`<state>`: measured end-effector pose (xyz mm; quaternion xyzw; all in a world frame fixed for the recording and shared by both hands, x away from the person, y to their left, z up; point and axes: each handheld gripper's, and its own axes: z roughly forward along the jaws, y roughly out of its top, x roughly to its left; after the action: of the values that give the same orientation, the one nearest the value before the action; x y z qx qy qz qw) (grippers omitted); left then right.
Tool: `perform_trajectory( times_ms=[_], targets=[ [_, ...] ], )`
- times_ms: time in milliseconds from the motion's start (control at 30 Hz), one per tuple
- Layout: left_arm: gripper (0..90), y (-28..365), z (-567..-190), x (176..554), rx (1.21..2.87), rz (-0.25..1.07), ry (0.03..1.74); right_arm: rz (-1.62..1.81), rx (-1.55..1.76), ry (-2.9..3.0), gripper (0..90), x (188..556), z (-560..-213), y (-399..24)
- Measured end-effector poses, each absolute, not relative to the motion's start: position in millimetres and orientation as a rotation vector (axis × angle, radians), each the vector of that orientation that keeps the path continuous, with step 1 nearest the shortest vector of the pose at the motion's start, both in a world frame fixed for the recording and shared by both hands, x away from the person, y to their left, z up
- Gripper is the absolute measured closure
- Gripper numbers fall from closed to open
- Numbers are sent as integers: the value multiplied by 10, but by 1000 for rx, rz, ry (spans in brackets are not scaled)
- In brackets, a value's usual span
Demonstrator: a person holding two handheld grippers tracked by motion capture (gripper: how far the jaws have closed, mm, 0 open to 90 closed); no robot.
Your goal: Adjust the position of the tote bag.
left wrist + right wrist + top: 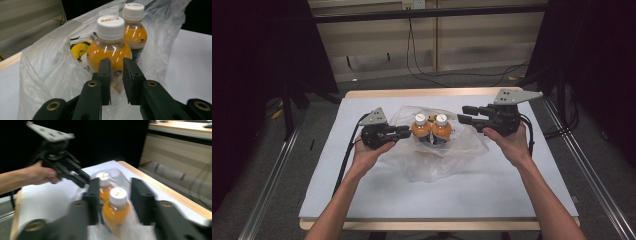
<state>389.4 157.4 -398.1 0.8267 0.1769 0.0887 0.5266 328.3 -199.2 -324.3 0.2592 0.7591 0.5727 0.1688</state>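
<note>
High view: two orange bottles (432, 129) stand in a clear plastic bag (447, 160) at table centre. The left gripper (404, 132) reaches level from nine o'clock, the right gripper (462, 116) from three o'clock, raised.

Left gripper view: the jaws pinch the bag's edge (117, 85).

Right gripper view: the jaws gape, holding nothing.

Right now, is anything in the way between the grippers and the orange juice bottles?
Yes. The clear plastic bag wraps around both bottles, so its film lies between them and the left hand-held gripper. The right hand-held gripper hangs above the bag.
</note>
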Motion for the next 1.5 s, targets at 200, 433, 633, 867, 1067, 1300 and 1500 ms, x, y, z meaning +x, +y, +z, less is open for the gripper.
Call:
perform_trajectory(
  times_ms=[200,433,633,867,1067,1300,1500],
  targets=[
    [872,1558,-4097,3995,1988,201,458,1501,769,2298,855,3424,-3529,-1868],
    [860,1543,-4244,4063,2070,218,485,1379,930,2377,877,3676,-4016,-1944],
    [858,1487,-4399,4129,2124,195,503,1321,960,2424,890,3790,-4222,-1914],
    [855,1415,-4542,4159,2214,199,501,1226,995,2485,900,3879,-4481,-1903],
    [858,1381,-4598,4164,2264,222,491,1184,1005,2518,900,3918,-4585,-1867],
    [866,1357,-4679,4159,2357,243,462,1108,982,2575,900,3919,-4672,-1791],
    [876,1331,-4731,4179,2427,231,428,1015,967,2613,900,3903,-4754,-1809]
  ],
)
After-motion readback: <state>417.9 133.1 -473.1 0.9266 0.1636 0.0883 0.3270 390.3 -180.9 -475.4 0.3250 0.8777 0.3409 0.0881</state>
